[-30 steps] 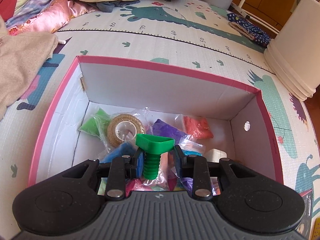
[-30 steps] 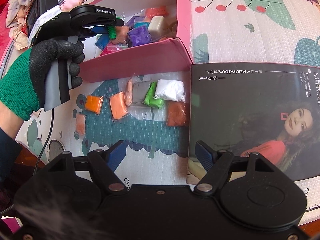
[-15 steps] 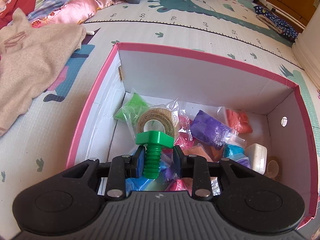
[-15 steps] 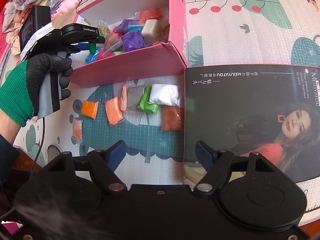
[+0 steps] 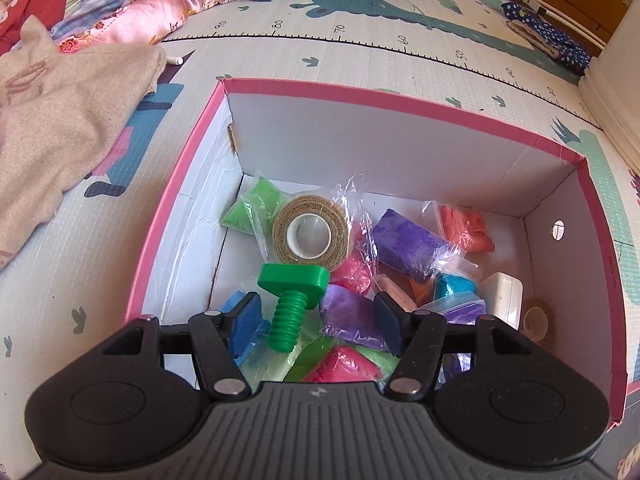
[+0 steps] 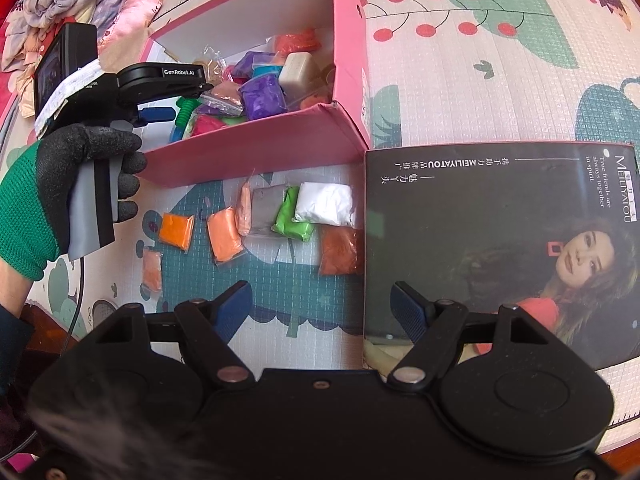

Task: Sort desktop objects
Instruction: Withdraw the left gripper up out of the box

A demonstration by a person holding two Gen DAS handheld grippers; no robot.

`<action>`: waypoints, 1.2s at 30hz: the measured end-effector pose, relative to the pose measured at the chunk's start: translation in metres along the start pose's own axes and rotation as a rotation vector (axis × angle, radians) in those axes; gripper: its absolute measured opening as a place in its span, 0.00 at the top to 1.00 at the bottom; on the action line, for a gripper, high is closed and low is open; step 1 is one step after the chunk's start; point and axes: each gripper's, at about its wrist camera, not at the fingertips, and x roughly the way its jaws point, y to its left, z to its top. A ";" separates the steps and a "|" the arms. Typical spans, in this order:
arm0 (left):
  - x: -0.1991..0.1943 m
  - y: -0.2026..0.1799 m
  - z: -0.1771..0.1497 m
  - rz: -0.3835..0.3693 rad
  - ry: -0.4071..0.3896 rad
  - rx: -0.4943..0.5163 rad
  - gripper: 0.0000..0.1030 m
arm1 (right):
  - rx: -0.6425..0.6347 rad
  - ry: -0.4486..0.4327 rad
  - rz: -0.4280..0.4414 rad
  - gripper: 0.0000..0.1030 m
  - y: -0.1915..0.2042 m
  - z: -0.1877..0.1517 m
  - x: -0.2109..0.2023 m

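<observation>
A green plastic bolt (image 5: 289,304) sits between the fingers of my left gripper (image 5: 316,320), which is open over the pink box (image 5: 384,102). The bolt leans by the left finger, over the clay bags inside; I cannot tell if it still touches the pad. The box holds several coloured clay bags, a tape roll (image 5: 310,236) and a white block (image 5: 502,294). The right wrist view shows the left gripper (image 6: 160,92) at the box (image 6: 256,156) with the bolt (image 6: 184,114). My right gripper (image 6: 320,308) is open and empty above the mat, near loose clay bags (image 6: 280,216).
A dark box lid with a woman's picture (image 6: 500,248) lies right of the loose bags. A beige garment (image 5: 56,120) and piled fabrics (image 5: 120,4) lie left of the pink box. A white container (image 5: 616,80) stands at the far right.
My left gripper has opened, and the green bolt has come free between its fingers, tilting down into the box. The right gripper has stayed open above the mat.
</observation>
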 end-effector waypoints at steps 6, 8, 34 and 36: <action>-0.015 -0.004 0.003 -0.011 -0.023 0.014 0.41 | -0.002 -0.022 -0.005 0.26 -0.001 0.002 -0.007; -0.022 -0.005 0.004 -0.016 -0.031 0.022 0.41 | -0.002 -0.036 -0.008 0.26 -0.002 0.004 -0.011; -0.177 -0.048 -0.036 -0.082 -0.157 0.215 0.34 | -0.039 -0.166 -0.106 0.26 -0.018 0.010 -0.070; -0.186 -0.051 -0.040 -0.093 -0.159 0.220 0.34 | -0.048 -0.176 -0.121 0.26 -0.019 0.009 -0.076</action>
